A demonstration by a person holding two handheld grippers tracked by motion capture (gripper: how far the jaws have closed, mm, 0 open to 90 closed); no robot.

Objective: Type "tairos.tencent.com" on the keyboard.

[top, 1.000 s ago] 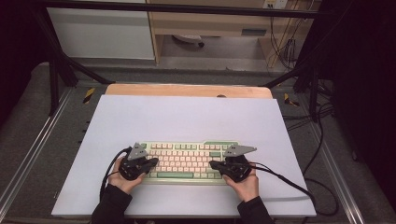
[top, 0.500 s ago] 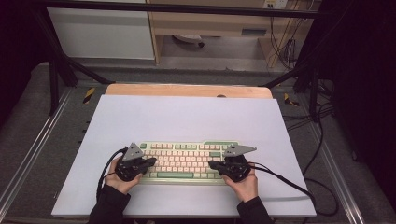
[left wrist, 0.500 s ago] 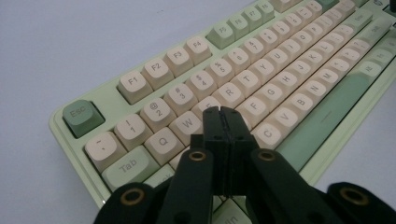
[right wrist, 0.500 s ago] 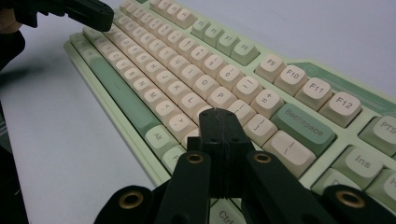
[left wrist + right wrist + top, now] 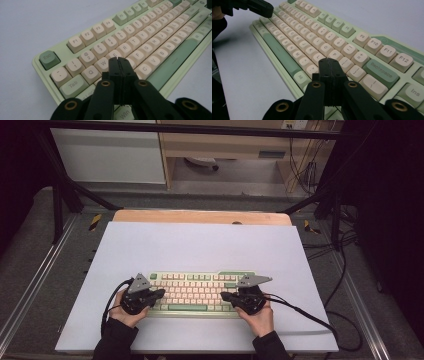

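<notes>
1. A keyboard [image 5: 197, 292] with cream and green keys lies on the white counter [image 5: 200, 245], toward its near edge and roughly midway between left and right.
2. The left gripper [image 5: 159, 293] sits over the left end of the keyboard, held in the person's left hand [image 5: 126, 312]. Its jaws are clenched together with nothing between them.
3. In the left gripper view the closed tips [image 5: 119, 60] hang above the letter keys just right of W (around the E and the row below it); whether they touch a key cannot be told.
4. The right gripper [image 5: 225, 296] sits over the right end of the keyboard, held in the right hand [image 5: 260, 316]. Its jaws are likewise clenched and hold nothing.
5. In the right gripper view the closed tips [image 5: 329, 61] sit over the keys just right of L and below P, near the Backspace key [image 5: 380, 71]; contact cannot be told.
6. The two grippers point toward each other along the keyboard, well apart, with the space bar [image 5: 187, 307] between them at the near edge.
7. A black cable [image 5: 305, 312] trails right from the right gripper across the counter and over its near right edge.
</notes>
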